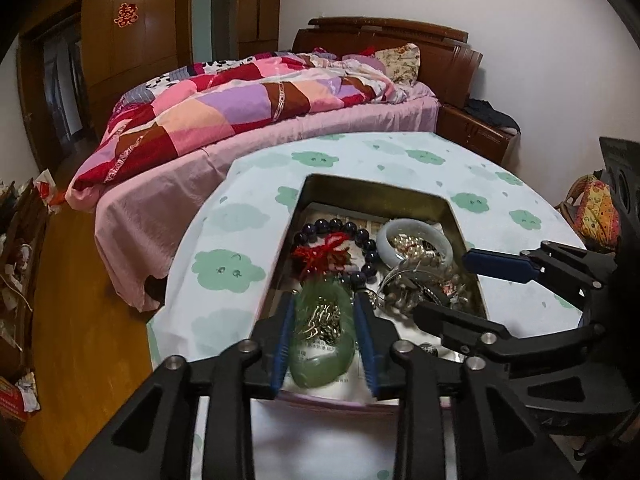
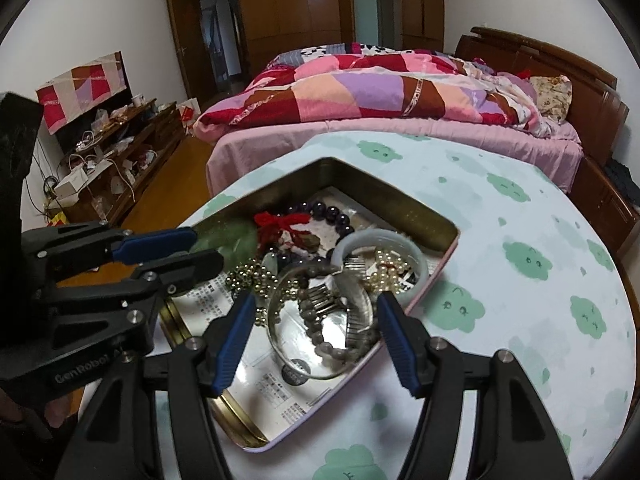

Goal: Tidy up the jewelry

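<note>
Green translucent pouch of gold chain, lower centre of left view, pinched between left gripper jaws, inside rectangular metal tin. Right view: right gripper, jaws spread, straddles clear glass bangle in the tin, centre frame.

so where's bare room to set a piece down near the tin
The cloud-print cloth is bare between the tin and the bed, and along the tin's right side. Inside the tin it's crowded: the beaded bracelet and pale bangle fill the far end.
</note>
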